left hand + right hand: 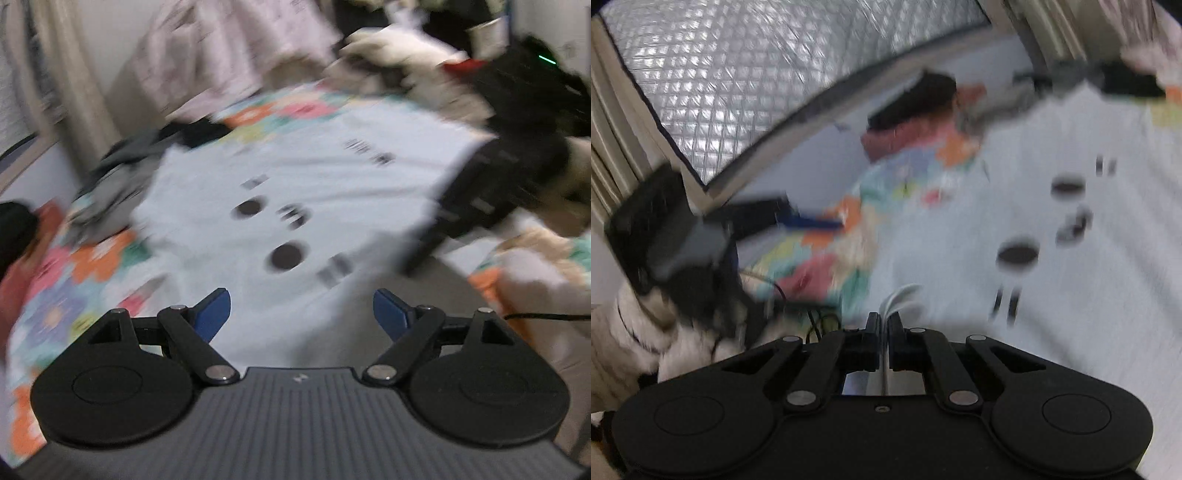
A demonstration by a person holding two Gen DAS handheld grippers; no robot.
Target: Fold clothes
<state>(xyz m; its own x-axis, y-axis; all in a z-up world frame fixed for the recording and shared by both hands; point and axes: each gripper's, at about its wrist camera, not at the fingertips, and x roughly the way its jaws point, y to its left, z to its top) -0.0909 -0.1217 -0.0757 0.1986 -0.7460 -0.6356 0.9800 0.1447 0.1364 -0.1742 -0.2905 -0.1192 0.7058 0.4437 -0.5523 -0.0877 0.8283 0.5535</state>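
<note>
White T-shirt with black dots and marks lies spread across centre of left wrist view, on a floral bedspread; heavy motion blur in both views. In right wrist view the shirt fills right half of frame, bedspread centre. Right gripper at bottom centre: fingers pinched narrow on a white fold of the shirt's edge. Same gripper shows blurred at right edge of left wrist view, at the shirt's right edge. Left gripper at bottom centre, blue-tipped fingers wide apart, holding nothing, above the shirt's near part. Grey and dark clothes heaped mid-left, touching the shirt. Quilted silver panel upper left of right wrist view.
</note>
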